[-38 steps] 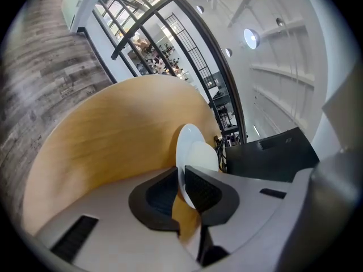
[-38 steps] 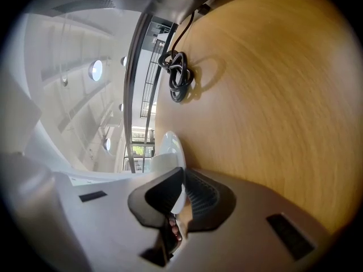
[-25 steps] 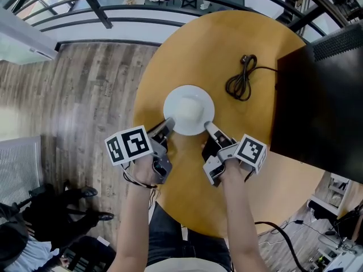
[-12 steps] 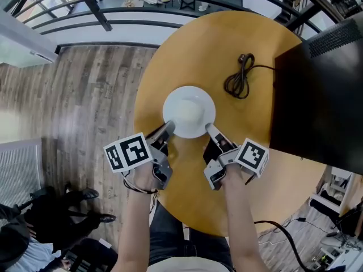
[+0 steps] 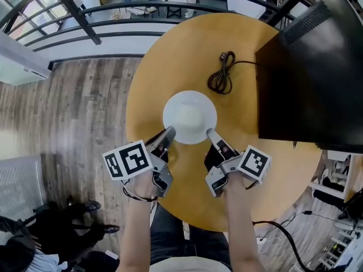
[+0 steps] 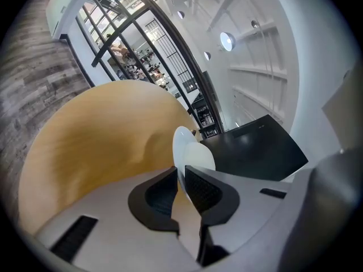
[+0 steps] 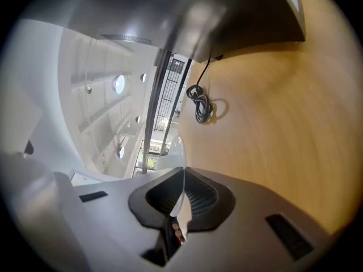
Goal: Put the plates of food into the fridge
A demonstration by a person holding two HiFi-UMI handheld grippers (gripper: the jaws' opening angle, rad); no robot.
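A white plate (image 5: pixel 189 117) with a pale mound of food in its middle is held above the round wooden table (image 5: pixel 170 55). My left gripper (image 5: pixel 169 134) is shut on the plate's near-left rim. My right gripper (image 5: pixel 210 133) is shut on its near-right rim. In the left gripper view the plate (image 6: pixel 187 154) stands edge-on between the dark pads (image 6: pixel 205 190). The right gripper view shows its thin rim (image 7: pixel 180 174) pinched between the pads (image 7: pixel 199 196). The black fridge (image 5: pixel 317 78) stands at the right, its door not visible from here.
A coiled black cable (image 5: pixel 221 78) lies on the table beyond the plate and runs toward the fridge. A curved black railing (image 5: pixel 113 10) borders the far side. Grey wood floor (image 5: pixel 74 106) lies to the left. Cables and clutter sit on the floor at lower right.
The plate, held in both grippers, has stayed near the middle of the view while the table and fridge have shifted left and down; the fridge looms larger at the right.
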